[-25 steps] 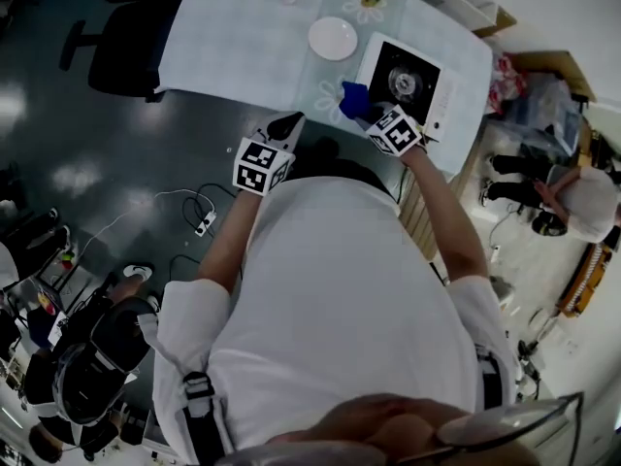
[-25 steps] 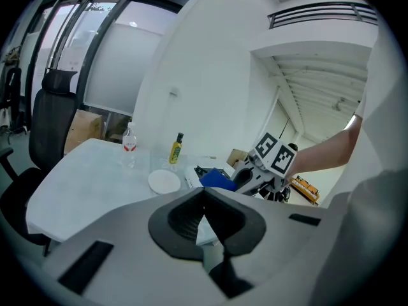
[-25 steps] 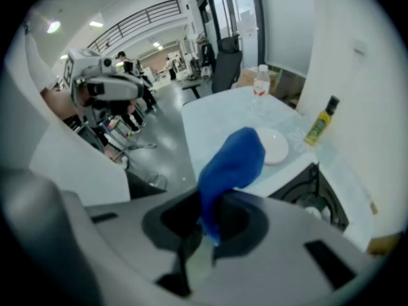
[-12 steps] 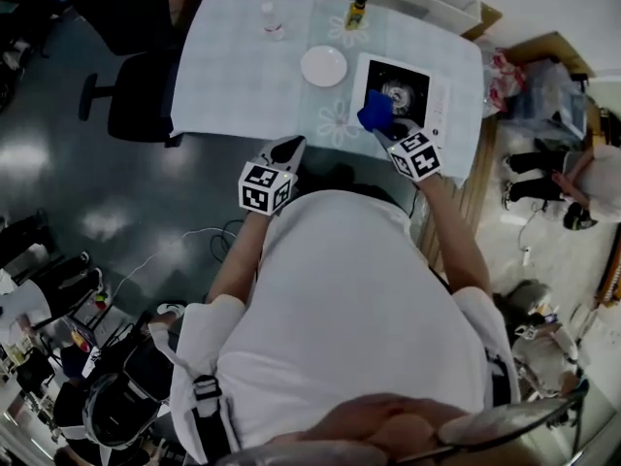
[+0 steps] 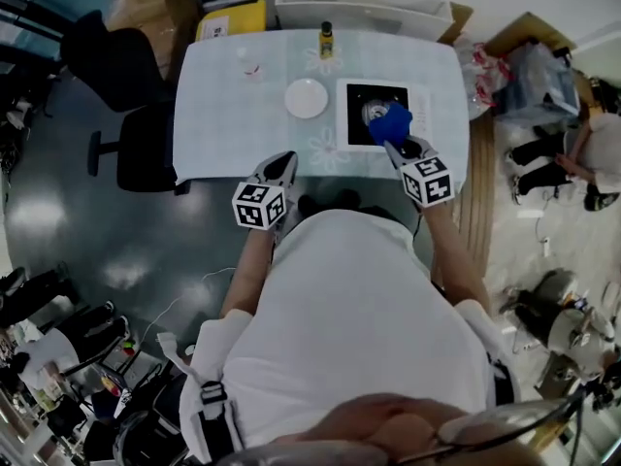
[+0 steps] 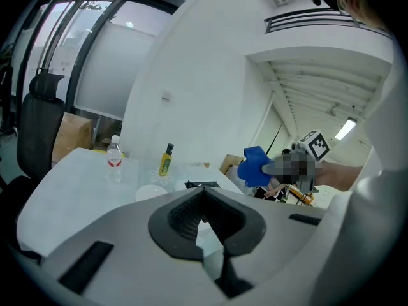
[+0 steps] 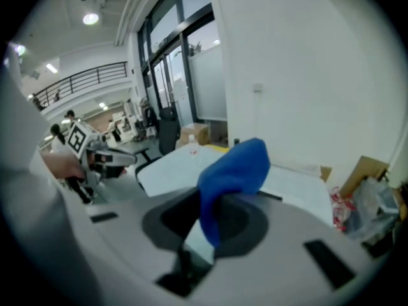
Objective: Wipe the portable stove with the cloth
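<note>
We hold the blue cloth (image 7: 233,171) pinched in our right gripper (image 7: 210,225), just beyond its jaws above the portable stove (image 5: 361,129), our left gripper (image 6: 205,193) pressed together and empty; most wiping seemingly remains.

We're looking down on a dark, glossy floor (image 5: 87,231) that throws back soft patches of light, with a strip of wooden flooring (image 5: 482,202) along the right. A table (image 5: 218,115) in a pale checked cover stands by the white wall (image 6: 204,75). There's a black office chair (image 5: 131,158) just beside its left end, and a cardboard box (image 5: 146,3) behind. Tall glazed windows (image 7: 191,69) run along one side, and the ceiling lamps (image 7: 90,19) are lit.
</note>
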`<state>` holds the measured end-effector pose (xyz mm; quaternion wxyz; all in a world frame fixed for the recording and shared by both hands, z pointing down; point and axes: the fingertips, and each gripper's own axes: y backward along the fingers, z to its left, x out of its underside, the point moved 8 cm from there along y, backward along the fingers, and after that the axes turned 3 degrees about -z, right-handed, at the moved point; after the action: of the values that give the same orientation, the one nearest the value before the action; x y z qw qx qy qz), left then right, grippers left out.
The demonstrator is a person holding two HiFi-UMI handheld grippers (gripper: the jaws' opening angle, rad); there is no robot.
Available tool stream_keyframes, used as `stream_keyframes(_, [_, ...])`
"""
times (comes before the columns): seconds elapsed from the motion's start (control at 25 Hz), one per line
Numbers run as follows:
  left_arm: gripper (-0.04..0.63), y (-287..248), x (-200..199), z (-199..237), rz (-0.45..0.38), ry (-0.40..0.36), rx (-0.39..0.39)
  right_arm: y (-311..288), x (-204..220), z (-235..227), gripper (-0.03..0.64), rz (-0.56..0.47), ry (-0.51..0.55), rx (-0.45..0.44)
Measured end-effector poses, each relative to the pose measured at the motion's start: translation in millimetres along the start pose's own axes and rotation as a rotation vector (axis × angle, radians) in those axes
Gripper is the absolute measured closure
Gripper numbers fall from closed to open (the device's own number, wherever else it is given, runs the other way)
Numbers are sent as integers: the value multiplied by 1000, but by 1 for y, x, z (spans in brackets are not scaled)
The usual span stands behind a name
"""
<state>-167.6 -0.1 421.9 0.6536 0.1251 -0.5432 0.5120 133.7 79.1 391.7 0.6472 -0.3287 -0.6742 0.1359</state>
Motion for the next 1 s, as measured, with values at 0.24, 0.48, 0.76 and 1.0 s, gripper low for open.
stream_keyframes(0.24, [563, -12, -21, -20, -34, 17, 40, 43, 1, -20, 540, -85, -64, 82])
stream_keyframes(0.48, [563, -10, -49, -28, -69, -58, 53, 70, -7, -24, 540, -245, -56, 110])
stream_keyframes(0.76, [563, -10, -73, -37, -126, -111, 53, 91, -8, -34, 540, -302, -74, 149])
stream_keyframes(1.0, [563, -11, -79, -34, -133, -130, 49, 96, -13, -39, 541, -326, -52, 172])
